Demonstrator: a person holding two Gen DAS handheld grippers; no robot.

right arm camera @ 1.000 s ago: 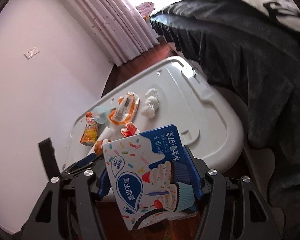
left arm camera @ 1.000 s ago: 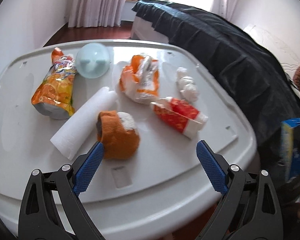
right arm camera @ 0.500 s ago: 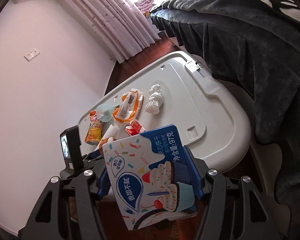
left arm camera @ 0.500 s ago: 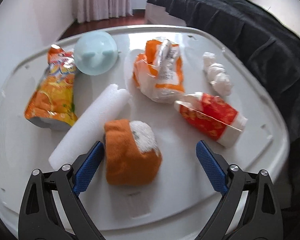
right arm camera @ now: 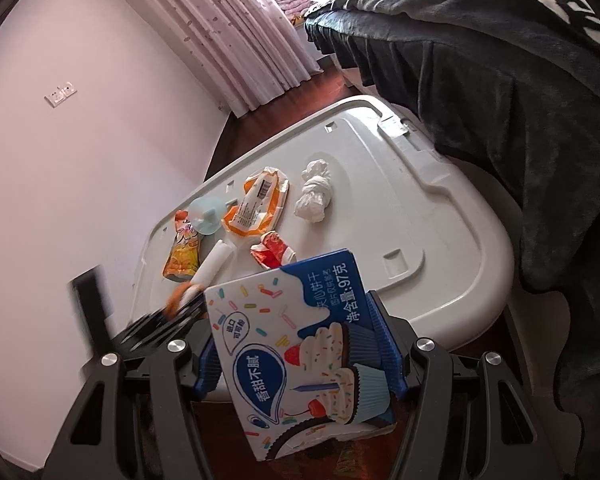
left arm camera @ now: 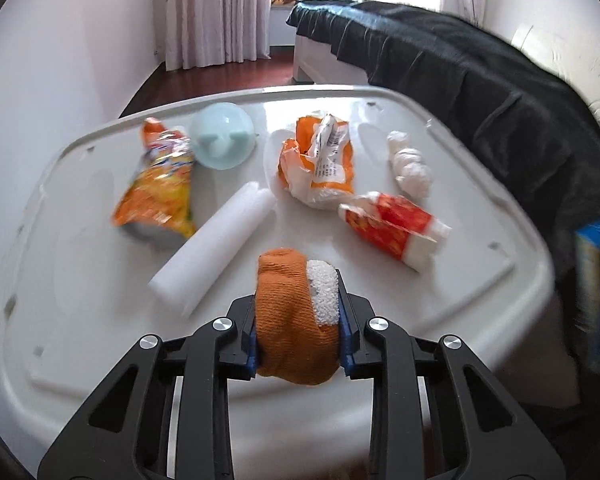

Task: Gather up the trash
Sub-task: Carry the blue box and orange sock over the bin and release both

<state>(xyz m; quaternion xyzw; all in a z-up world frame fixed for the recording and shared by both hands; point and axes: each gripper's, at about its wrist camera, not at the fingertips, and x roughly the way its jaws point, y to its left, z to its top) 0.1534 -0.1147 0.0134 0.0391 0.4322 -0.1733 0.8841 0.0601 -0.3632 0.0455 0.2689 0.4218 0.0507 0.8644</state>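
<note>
My left gripper (left arm camera: 300, 328) is closing on an orange and white rolled sock (left arm camera: 296, 320), which sits squeezed between its blue pads above the near edge of the white plastic lid (left arm camera: 80, 320). The same gripper shows blurred in the right wrist view (right arm camera: 184, 300). My right gripper (right arm camera: 300, 344) is shut on a blue and white biscuit box (right arm camera: 300, 344), held off the lid's near corner. On the lid lie an orange snack bag (left arm camera: 156, 192), a white foam roll (left arm camera: 216, 248), an orange and white wrapper (left arm camera: 320, 164), a red and white wrapper (left arm camera: 392, 228) and a knotted white tissue (left arm camera: 410, 164).
A pale blue round dish (left arm camera: 224, 140) lies upside down at the lid's far side. A bed under a dark blanket (left arm camera: 500, 92) runs along the right. A white wall (right arm camera: 60, 160) stands on the left, with curtains (left arm camera: 216, 12) and dark wood floor beyond.
The left gripper moved in over the orange sock, closed its jaws around it and lifted it slightly off the lid. The right gripper kept still with the box.
</note>
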